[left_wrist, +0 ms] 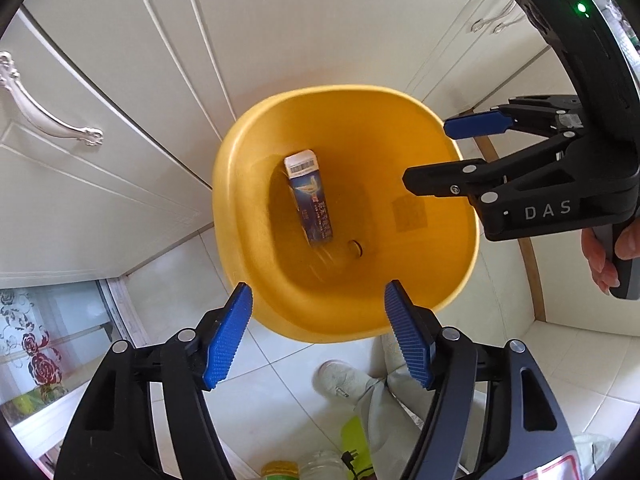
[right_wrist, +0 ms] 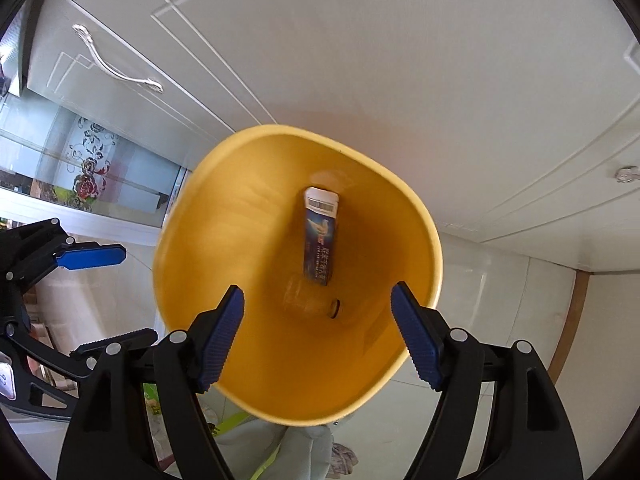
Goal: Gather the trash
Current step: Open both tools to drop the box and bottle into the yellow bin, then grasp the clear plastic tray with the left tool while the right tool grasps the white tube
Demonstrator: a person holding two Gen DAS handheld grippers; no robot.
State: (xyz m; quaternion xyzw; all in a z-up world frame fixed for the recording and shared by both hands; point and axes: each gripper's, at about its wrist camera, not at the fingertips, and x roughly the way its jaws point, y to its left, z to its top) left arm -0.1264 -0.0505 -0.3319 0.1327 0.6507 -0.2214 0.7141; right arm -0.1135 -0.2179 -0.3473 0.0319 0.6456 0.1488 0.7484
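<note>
We look straight down into a yellow bin (left_wrist: 460,264) standing on a pale tiled floor (left_wrist: 280,364) against cream cabinet doors (left_wrist: 280,32). At the bottom of the bin lies a blue carton (left_wrist: 309,199), its white barcoded end toward twelve o'clock and its far end toward five o'clock. Just beside that end, at about four o'clock from it, lies a clear bottle (right_wrist: 308,300) with a dark cap, blurred in both views.

Our left gripper (left_wrist: 318,332) hangs over the bin's rim at six o'clock, its blue pads (left_wrist: 226,340) spread wide with nothing between them. Our right gripper (right_wrist: 318,336) hovers above the bin's six o'clock edge too, jaws standing apart and empty; in the left view it comes in from three o'clock, with a hand (left_wrist: 608,252) on its grip.

Below the bin, toward six o'clock, we see a shoe (left_wrist: 340,378) and a trouser leg (left_wrist: 384,412) on the tiles. A silver handle (left_wrist: 44,108) sits on the cabinet at ten o'clock.
</note>
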